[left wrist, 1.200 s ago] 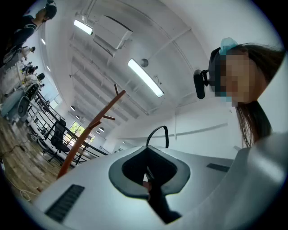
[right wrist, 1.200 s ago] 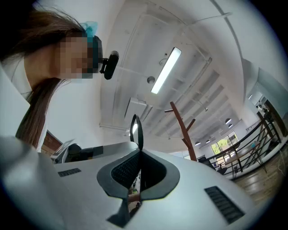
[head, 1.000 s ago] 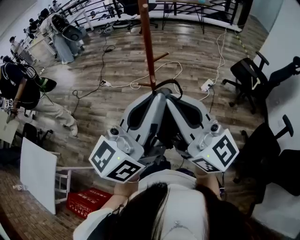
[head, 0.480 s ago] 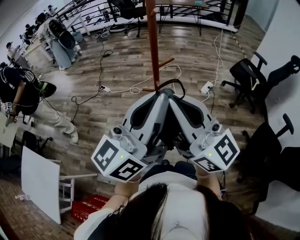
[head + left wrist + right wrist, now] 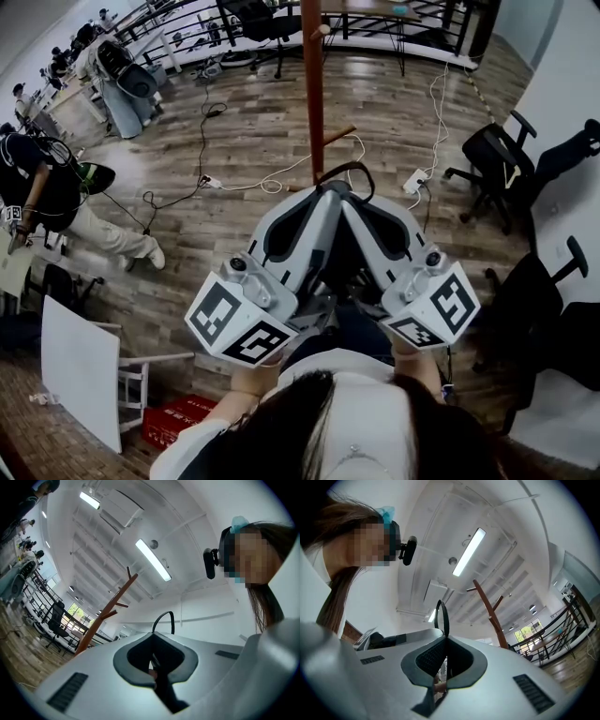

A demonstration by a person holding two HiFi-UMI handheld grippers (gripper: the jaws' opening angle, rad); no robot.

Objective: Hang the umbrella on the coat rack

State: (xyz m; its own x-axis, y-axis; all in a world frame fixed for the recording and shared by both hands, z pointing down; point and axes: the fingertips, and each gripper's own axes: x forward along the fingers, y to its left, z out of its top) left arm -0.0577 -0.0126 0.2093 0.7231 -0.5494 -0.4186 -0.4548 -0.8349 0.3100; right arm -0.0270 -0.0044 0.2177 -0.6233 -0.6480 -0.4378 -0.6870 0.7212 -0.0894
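The left gripper [image 5: 322, 194] and right gripper [image 5: 353, 194] point up and away from the person, leaning together so their tips meet in a peak. Both are clenched. In the left gripper view the jaws of the left gripper [image 5: 153, 634] are closed tip to tip, and the thin black loop [image 5: 165, 618] of the umbrella rises just past them. In the right gripper view the right gripper [image 5: 444, 641] is pinched the same way, with the loop [image 5: 441, 616] standing straight up out of its tips.

From the head view the loop [image 5: 348, 174] arches over the joined tips. A dark shape in the gap under the two grippers may be the rest of the umbrella, but it is too hidden to tell.

The rack [image 5: 313, 89], a brown wooden pole with short pegs, stands on the wood floor [image 5: 234, 141] just beyond the grippers. The loop is near a lower peg [image 5: 337, 135] but clear of it, hooked on nothing.
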